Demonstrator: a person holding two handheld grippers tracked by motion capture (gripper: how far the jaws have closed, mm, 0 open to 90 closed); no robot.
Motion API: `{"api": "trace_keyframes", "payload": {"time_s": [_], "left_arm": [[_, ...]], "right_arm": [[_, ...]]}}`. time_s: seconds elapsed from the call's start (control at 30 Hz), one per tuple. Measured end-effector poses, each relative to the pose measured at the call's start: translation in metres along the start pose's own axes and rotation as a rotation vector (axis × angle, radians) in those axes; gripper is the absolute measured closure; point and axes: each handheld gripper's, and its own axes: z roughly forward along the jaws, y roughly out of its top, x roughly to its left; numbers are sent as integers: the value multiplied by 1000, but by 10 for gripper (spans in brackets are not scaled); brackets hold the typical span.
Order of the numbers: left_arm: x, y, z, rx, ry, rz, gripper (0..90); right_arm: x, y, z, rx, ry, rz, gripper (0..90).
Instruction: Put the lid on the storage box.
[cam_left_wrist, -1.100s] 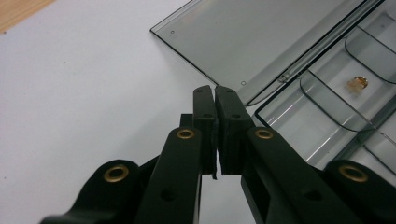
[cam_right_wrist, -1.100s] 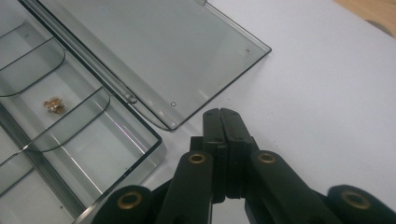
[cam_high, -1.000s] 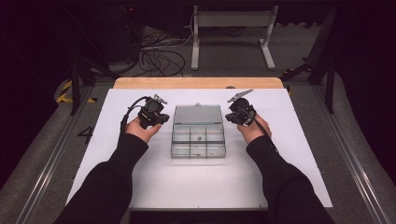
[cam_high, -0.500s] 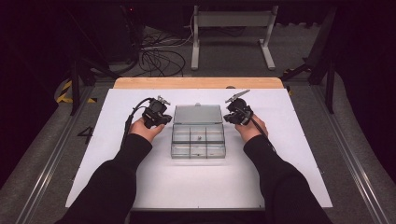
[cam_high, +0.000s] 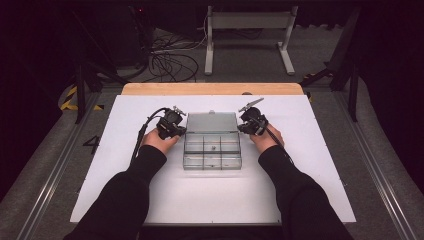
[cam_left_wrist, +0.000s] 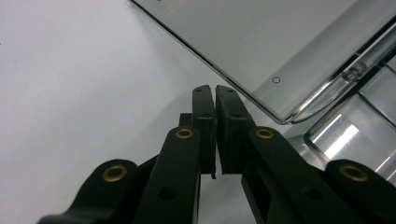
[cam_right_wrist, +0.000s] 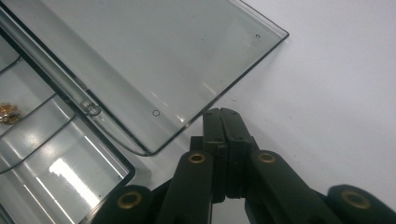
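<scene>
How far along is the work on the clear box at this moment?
Done: the box lies open, lid flat on the table behind it. In hand: nothing; the left tongs and right tongs are shut empty by the lid's corners. Left: unclear, perhaps the small gold parts in one compartment.

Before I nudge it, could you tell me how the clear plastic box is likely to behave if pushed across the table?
The box looks thin and nearly empty, so probably light, and likely to slide on the smooth white table. Its open lid lies flat behind it on a hinge, so it may flap or drag. The small gold bits inside could shift.
</scene>
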Motion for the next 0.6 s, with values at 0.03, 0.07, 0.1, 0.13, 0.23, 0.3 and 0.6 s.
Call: {"api": "trace_keyframes", "payload": {"time_s": [0.03, 0.07, 0.1, 0.13, 0.23, 0.3, 0.6], "left_arm": [[0, 0, 0, -7, -1, 1, 867], [0, 0, 1, -7, -1, 2, 870], [-1, 0, 1, -9, 6, 10, 870], [-1, 1, 2, -6, 6, 11, 871], [-2, 1, 5, -4, 7, 13, 875], [-2, 1, 6, -11, 4, 12, 879], [-1, 1, 6, -15, -2, 2, 886]], "right_arm": [[0, 0, 1, 1, -1, -1, 900], [0, 0, 1, 1, -1, -5, 900], [0, 0, 2, 0, -3, -3, 900], [0, 0, 3, 1, -3, -5, 900], [0, 0, 5, 1, -4, -8, 900], [-1, 0, 6, 4, -5, -12, 900], [0, 0, 11, -2, -3, -20, 900]]}}
